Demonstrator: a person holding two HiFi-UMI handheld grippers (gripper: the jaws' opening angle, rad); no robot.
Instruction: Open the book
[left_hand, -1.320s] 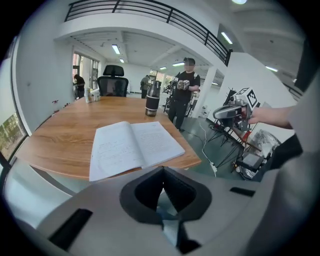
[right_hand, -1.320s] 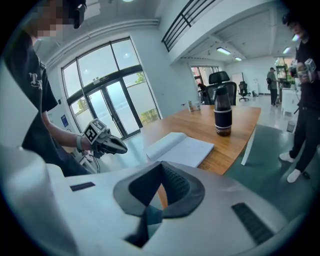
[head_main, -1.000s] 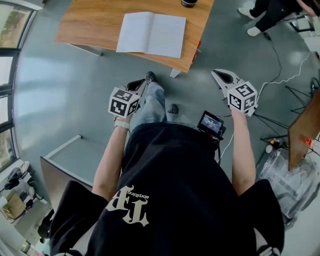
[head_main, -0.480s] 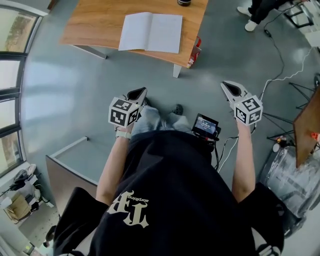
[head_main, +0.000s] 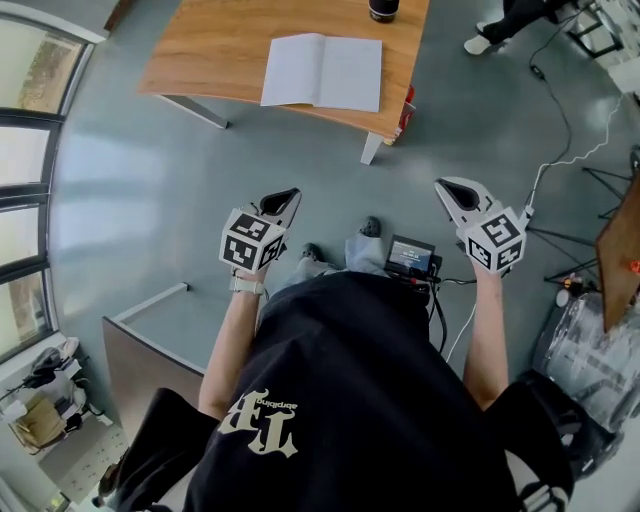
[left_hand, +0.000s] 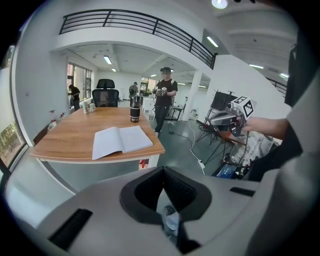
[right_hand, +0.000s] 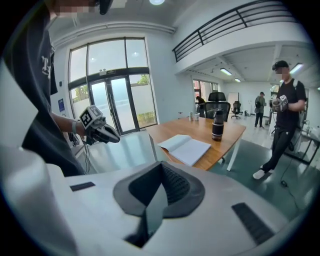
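Grey floor (head_main: 140, 200) lies wide and bare below me and ahead of me, as far as the table. Above it I hold my left gripper (head_main: 285, 195) and my right gripper (head_main: 447, 187), well apart from each other, each with its jaws pressed together on nothing. At my right side a white cable (head_main: 570, 157) runs across the floor. Farther ahead stands the wooden table (head_main: 200, 50), with its near edge and one white leg (head_main: 372, 148) towards me. The book (head_main: 322, 72) lies open and flat near that edge, well apart from both grippers. Behind the book stands a black tumbler (head_main: 383, 8).
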